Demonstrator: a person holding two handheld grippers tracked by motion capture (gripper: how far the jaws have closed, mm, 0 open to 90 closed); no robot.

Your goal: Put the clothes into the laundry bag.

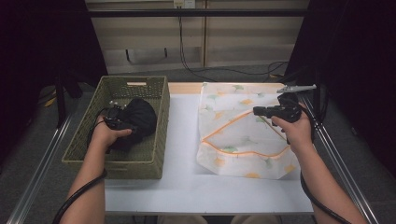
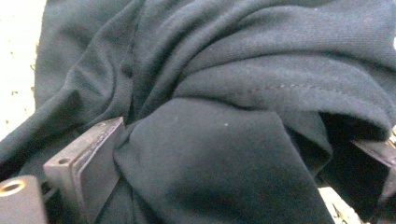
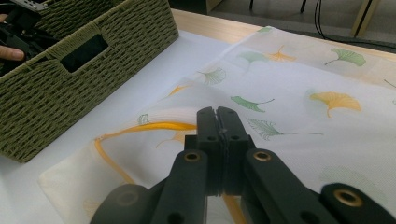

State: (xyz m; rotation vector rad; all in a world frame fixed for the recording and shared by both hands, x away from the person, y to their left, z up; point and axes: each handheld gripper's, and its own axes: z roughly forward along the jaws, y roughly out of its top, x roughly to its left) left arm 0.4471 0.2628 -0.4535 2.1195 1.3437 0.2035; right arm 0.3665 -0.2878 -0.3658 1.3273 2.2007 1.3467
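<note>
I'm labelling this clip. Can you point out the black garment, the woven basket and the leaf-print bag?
black garment (image 1: pixel 140 116), high view, its bunched top.
woven basket (image 1: pixel 161 126), high view, its right wall.
leaf-print bag (image 1: pixel 224 102), high view, its upper left panel.

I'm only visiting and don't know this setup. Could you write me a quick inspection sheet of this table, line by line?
Surface: white table top, wooden strip along the far edge.
Job's things: black garment bunched in the green woven basket; leaf-print laundry bag lying flat, its orange-edged mouth partly open.
Clutter: nothing seen.
Claws: left claw in the basket, jaws apart with black cloth between them; right claw shut, pinching the bag's upper layer beside the orange edge.
Cables: a black cable trails along each forearm; more run over the floor behind.
Surroundings: metal rails on both sides, pale panels at the back, dark areas left and right.
</note>
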